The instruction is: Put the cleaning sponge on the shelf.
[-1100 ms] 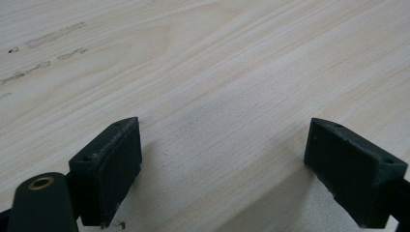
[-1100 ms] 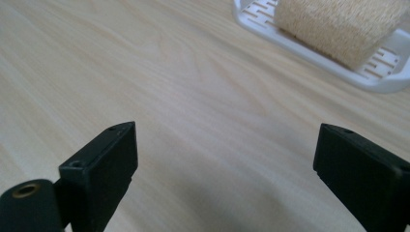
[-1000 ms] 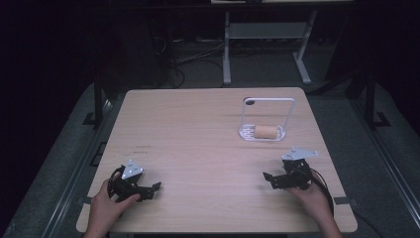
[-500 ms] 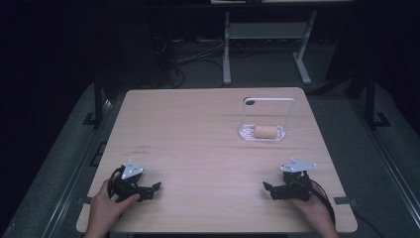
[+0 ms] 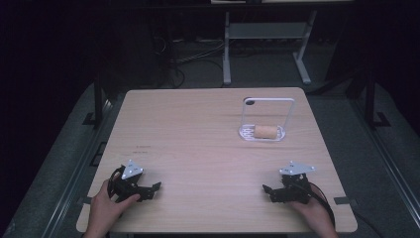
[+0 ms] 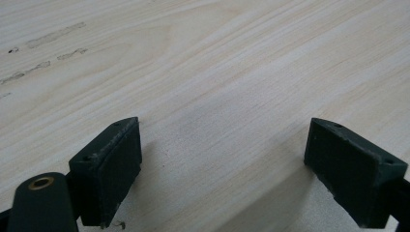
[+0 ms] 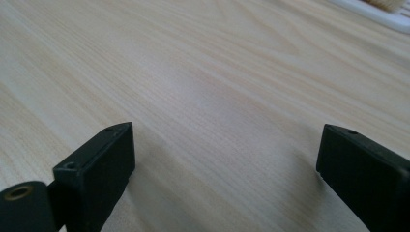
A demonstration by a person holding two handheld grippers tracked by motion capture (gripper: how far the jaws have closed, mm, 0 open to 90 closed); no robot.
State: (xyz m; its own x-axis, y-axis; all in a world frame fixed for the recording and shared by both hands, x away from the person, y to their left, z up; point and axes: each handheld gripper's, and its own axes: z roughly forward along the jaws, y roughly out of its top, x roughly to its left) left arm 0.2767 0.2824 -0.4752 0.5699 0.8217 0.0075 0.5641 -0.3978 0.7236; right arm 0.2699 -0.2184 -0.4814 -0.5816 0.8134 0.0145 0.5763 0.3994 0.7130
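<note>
Matt pale wood-grain table point(image 5: 198, 134), white wire rack point(image 5: 266, 116)

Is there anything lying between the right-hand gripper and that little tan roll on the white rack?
Nothing visible. Only bare light wooden table lies between the right gripper, open near the front edge, and the tan roll on the white wire rack.

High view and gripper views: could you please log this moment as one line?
left gripper open, empty | right gripper open, empty | roll in white rack, untouched

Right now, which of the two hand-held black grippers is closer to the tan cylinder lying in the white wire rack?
Right. The right gripper sits at the near edge almost straight below the tan cylinder; the left gripper is across the table.
</note>
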